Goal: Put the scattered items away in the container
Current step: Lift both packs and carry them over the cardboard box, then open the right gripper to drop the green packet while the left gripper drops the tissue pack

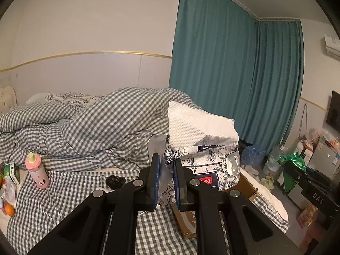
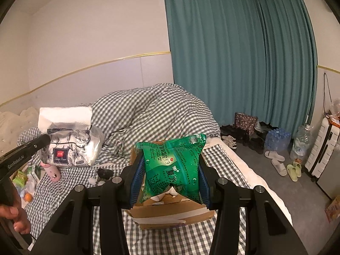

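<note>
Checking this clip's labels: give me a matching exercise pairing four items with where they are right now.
Items:
1. tissue pack
2. green packet
3. pink bottle
4. cardboard box

Places:
A. standing upright on the checked sheet
B. pinched by its edge in the left claw
C. open on the bed, below the right claw
D. squeezed between the right claw's pads

Pairs: 1-B, 2-D, 3-A, 4-C
</note>
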